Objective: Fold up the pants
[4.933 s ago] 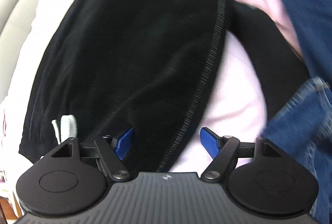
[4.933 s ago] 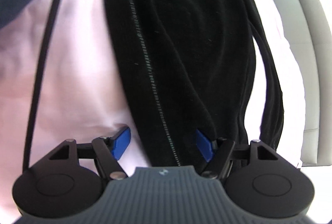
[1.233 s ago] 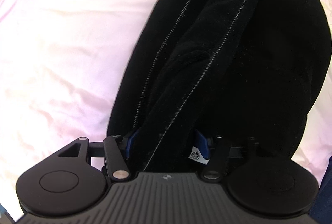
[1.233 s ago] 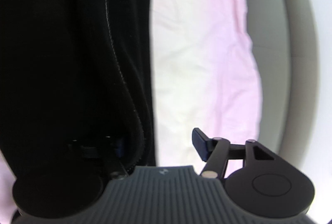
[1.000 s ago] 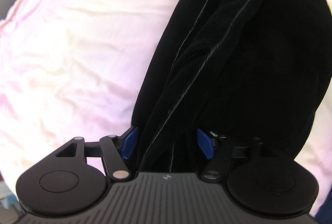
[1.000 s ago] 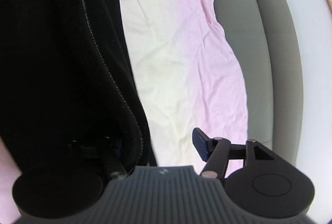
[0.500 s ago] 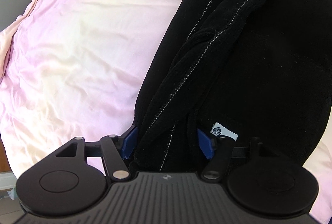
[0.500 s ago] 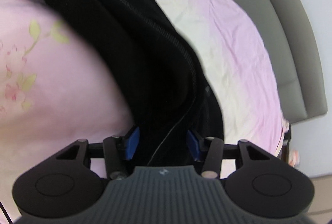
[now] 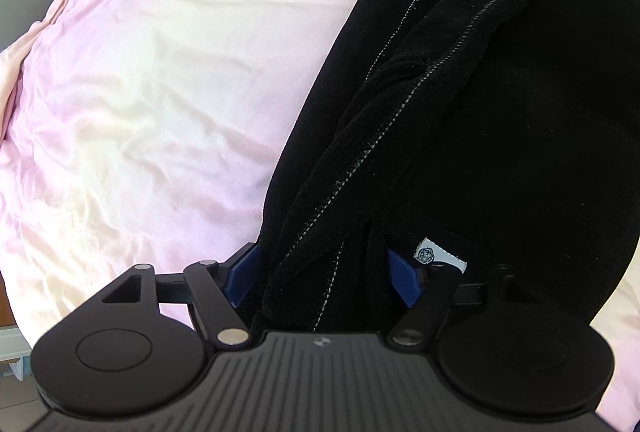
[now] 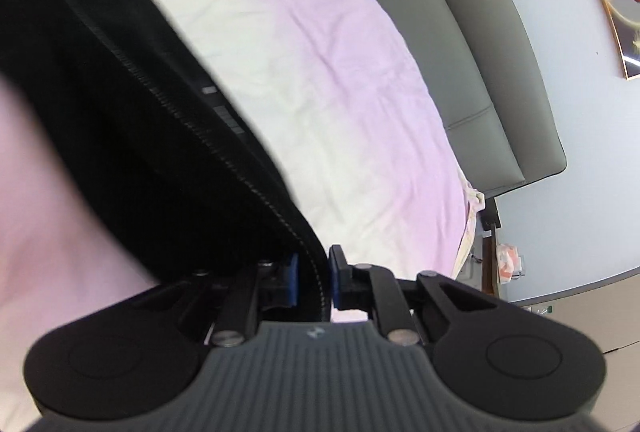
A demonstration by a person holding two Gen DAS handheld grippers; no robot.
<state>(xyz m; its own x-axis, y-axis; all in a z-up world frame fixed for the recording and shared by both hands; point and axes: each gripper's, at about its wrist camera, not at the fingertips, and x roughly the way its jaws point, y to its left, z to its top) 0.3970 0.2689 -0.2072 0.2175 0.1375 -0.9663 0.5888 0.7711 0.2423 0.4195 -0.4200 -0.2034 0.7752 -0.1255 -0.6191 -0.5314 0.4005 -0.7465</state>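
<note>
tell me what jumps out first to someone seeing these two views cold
The black pants dominate, a dark bunched mass with pale stitched seams on the pink bedsheet. Both grippers have them: the left gripper holds a thick gathered bundle beside a small white label, and the right gripper pinches a thin ribbed edge. A grey headboard sits upper right.

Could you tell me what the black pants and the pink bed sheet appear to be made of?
The black pants look like soft, matte, napped fabric, perhaps velour or fleece: light barely reflects and pale stitching stands out along the seams. The pink bed sheet looks like thin woven cloth with a slight sheen, judging by its fine, sharp wrinkles.
</note>
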